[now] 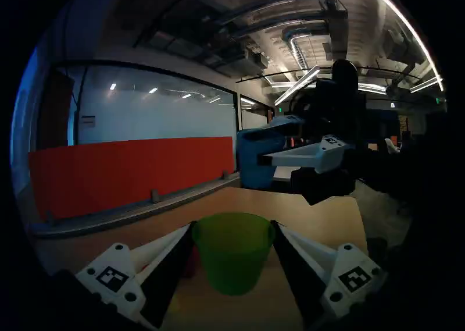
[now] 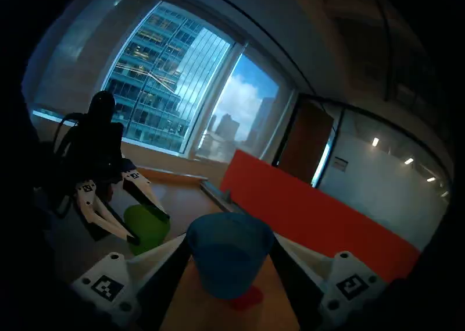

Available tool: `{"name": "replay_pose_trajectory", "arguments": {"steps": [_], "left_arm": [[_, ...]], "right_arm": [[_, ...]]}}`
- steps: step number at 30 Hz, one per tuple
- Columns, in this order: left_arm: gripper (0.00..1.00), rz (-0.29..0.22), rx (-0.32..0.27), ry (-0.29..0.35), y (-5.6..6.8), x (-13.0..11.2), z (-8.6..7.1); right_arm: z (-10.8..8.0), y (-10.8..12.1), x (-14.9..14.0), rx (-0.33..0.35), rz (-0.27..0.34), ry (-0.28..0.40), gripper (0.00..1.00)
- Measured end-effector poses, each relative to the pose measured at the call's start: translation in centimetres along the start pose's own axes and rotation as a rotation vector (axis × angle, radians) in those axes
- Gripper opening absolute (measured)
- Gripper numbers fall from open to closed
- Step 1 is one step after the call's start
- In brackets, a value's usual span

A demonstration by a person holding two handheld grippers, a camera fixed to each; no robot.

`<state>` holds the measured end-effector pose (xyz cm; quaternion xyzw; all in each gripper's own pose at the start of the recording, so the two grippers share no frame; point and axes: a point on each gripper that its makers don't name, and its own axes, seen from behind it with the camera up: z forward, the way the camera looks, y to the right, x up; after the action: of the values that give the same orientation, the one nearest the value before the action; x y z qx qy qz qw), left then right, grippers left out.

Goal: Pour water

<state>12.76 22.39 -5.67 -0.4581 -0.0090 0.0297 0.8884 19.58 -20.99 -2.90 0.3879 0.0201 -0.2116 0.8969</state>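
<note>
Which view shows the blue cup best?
The right gripper view: the blue cup sits close between the right tongs, rim and inside visible. The left gripper view shows the cup farther off, side-on, partly hidden by those tongs.

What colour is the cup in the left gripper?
The cup is green, seen best in the left gripper view.

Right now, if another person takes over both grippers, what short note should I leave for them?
Left gripper: shut on the green cup, which is upright over the wooden table.
Right gripper: shut on the blue cup, which is upright and apart from the green cup.
Done: both cups are gripped.
Left: the pour itself; neither cup is tilted. Probably bring one cup over the other and tip it. I cannot tell the water level in either cup.
</note>
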Motion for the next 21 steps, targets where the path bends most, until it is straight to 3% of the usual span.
{"name": "replay_pose_trajectory", "arguments": {"steps": [12, 21], "left_arm": [[0.9, -0.01, -0.015, -0.001, 0.6, -0.3, 0.2], [0.91, -0.012, -0.019, -0.004, 1.0, -0.4, 0.4]], "right_arm": [[0.3, 0.3, 0.9, -0.001, -0.048, 0.013, 0.91], [0.6, 0.6, 2.1, -0.002, -0.13, 0.026, 0.91]]}}
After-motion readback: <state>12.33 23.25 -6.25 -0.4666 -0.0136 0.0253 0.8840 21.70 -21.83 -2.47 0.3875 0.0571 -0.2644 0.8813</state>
